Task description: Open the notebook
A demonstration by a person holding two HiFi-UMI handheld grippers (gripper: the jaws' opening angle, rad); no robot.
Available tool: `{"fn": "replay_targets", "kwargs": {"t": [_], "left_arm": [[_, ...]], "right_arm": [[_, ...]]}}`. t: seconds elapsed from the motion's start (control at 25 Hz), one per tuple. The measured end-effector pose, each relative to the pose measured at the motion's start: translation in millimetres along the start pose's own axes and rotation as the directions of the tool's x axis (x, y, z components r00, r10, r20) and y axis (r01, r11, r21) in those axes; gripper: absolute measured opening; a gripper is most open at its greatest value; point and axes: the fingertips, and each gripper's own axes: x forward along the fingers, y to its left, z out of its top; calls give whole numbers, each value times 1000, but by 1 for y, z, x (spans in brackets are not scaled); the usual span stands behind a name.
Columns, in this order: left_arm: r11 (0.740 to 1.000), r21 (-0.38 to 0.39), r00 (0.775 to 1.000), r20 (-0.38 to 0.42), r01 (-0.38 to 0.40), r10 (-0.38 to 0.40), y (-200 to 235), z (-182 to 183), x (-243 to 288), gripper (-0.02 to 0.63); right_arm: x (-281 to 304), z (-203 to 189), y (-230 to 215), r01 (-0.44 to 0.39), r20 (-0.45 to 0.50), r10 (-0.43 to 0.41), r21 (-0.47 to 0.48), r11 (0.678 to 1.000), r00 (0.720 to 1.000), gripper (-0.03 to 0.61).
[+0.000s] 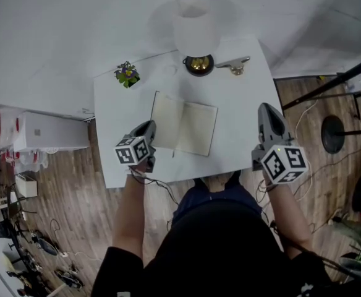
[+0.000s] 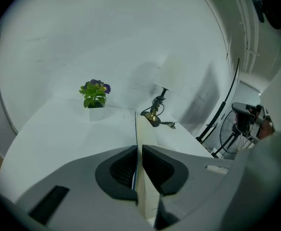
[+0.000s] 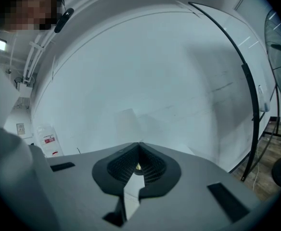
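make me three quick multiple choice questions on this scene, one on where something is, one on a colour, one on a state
1. Where on the table does the potted plant stand?
A. near right corner
B. far left corner
C. dead centre

2. What colour are the plant's flowers?
A. purple
B. red
C. white

3. How is the notebook right now?
A. shut flat
B. standing on end
C. lying open

Key:
1 B, since the head view shows it at the table's far left corner.
2 A, since purple blooms sit over green leaves in the left gripper view.
3 C, since two pale pages face up on either side of the spine.
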Motion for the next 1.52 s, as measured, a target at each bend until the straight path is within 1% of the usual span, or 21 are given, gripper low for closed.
{"fn": "replay_targets", "kwargs": {"t": [0.12, 0.2, 0.28, 0.36, 0.4, 0.52, 0.6, 0.68, 0.76, 0.88, 0.96, 1.08, 1.2, 1.36, 1.52], "left_arm": [[999, -45, 1000, -3, 6, -6, 26, -7, 4, 38], [999, -31, 1000, -21, -20, 19, 42, -13, 7, 50], [996, 40, 995, -55, -80, 83, 57, -22, 11, 72], [979, 140, 983, -92, -145, 159, 68, -31, 16, 81], [968, 189, 976, -111, -165, 188, 72, -36, 18, 81], [940, 300, 959, -177, -163, 222, 75, -58, 29, 83], [933, 330, 952, -210, -147, 224, 73, -73, 33, 83], [936, 321, 951, -215, -145, 221, 74, -80, 32, 83], [939, 310, 953, -207, -151, 221, 77, -78, 28, 83], [934, 318, 958, -176, -162, 226, 79, -65, 19, 83], [932, 317, 964, -138, -174, 227, 79, -50, 12, 83], [933, 304, 975, -52, -191, 216, 72, -22, -2, 83], [931, 304, 979, 39, -204, 202, 56, 8, -17, 83], [934, 295, 975, 151, -204, 165, 25, 46, -36, 83], [940, 282, 959, 257, -191, 118, -9, 89, -58, 83]], "right_arm": [[0, 1, 7, 26, 6, -26, -13, 1000, 1000, 6], [0, 1, 12, 40, 7, -40, -20, 999, 999, 5], [0, 0, 17, 50, 8, -50, -27, 998, 999, 5], [1, -1, 22, 58, 6, -58, -32, 998, 998, 5], [2, -2, 26, 60, 6, -60, -34, 998, 998, 5], [5, -5, 34, 64, 8, -64, -39, 997, 998, 6], [6, -8, 38, 71, 7, -70, -36, 997, 997, 5], [7, -10, 43, 75, 7, -75, -35, 997, 997, 5], [9, -10, 46, 76, 9, -76, -35, 997, 997, 5], [11, -7, 50, 70, 16, -70, -36, 997, 997, 6], [13, -5, 54, 61, 20, -60, -39, 997, 998, 5], [17, -3, 59, 43, 22, -42, -42, 998, 999, 5], [19, -1, 62, 27, 19, -26, -43, 999, 999, 6], [20, 5, 64, 0, 22, 1, -57, 998, 1000, 5], [23, 19, 66, -24, 33, 27, -84, 996, 999, 5]]}}
